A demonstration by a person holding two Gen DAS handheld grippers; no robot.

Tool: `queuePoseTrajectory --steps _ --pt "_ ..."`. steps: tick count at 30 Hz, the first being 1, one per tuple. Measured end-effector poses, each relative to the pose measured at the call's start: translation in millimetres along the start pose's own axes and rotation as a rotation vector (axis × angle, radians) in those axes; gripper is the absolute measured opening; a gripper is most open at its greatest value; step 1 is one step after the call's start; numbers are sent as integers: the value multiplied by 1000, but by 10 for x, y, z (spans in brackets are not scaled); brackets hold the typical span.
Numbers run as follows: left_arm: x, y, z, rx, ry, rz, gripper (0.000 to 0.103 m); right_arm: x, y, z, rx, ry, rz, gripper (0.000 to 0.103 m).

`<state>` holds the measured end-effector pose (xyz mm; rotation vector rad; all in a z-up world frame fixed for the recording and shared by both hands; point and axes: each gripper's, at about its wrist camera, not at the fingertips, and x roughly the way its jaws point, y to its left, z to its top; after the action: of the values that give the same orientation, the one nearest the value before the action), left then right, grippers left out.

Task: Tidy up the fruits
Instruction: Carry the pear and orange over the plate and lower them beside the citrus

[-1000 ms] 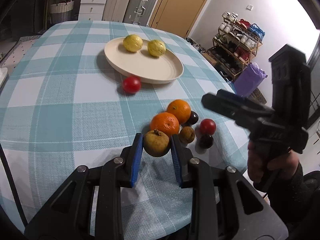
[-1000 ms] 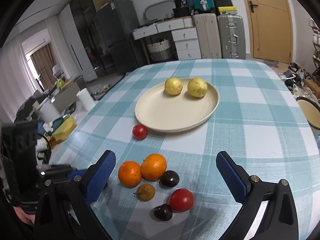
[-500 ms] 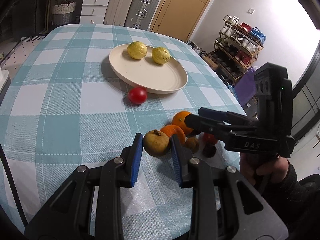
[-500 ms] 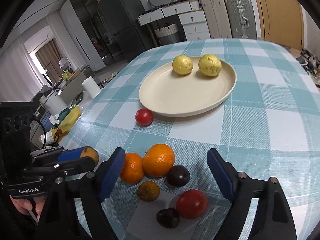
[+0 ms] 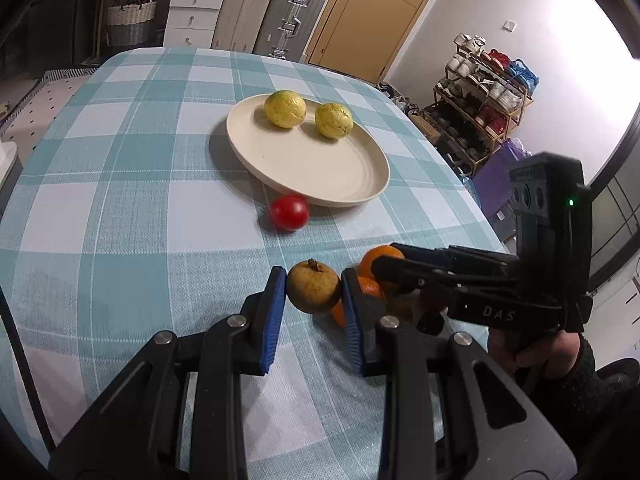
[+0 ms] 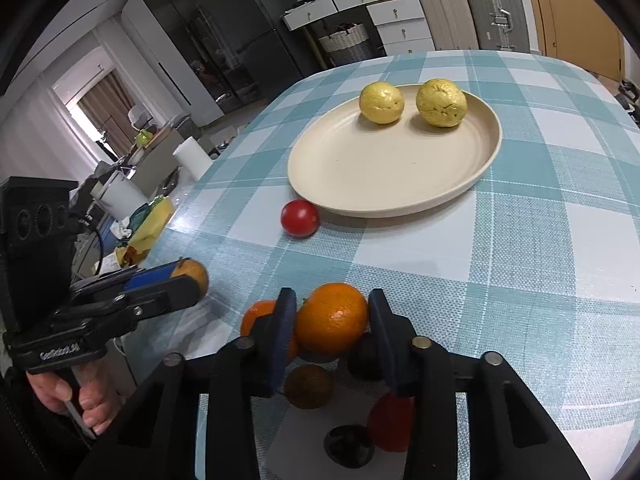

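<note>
My left gripper is shut on a brownish-yellow fruit and holds it just above the checked tablecloth. My right gripper reaches into the fruit cluster. Its jaws are closing, and both pads sit against the sides of an orange. A second orange lies just left of it. A cream plate farther back carries two yellow fruits. A red tomato rests against the plate's near rim.
Under my right gripper lie a small brown fruit, two dark plums, and another red tomato on a white sheet. The table's edge runs close on the left. Drawers and suitcases stand beyond the far end.
My right gripper came down over the fruit cluster and its wide-open jaws narrowed onto the orange. My left gripper drifted a little toward the plate with its fruit still held.
</note>
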<state>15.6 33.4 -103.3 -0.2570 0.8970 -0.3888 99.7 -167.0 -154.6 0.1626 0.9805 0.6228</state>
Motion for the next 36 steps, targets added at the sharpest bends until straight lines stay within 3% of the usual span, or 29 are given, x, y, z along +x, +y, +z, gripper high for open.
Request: queuePoseTrajectory --steps 16,24,36 --pt "182 72 523 6 -25 18 25 -259 -204 179 75 -114 83 36" --pt "358 163 988 -6 -44 14 25 -300 -248 534 72 -176 111 36" --pt "881 426 1566 -35 -15 10 25 -10 -381 1088 85 -181 118 36"
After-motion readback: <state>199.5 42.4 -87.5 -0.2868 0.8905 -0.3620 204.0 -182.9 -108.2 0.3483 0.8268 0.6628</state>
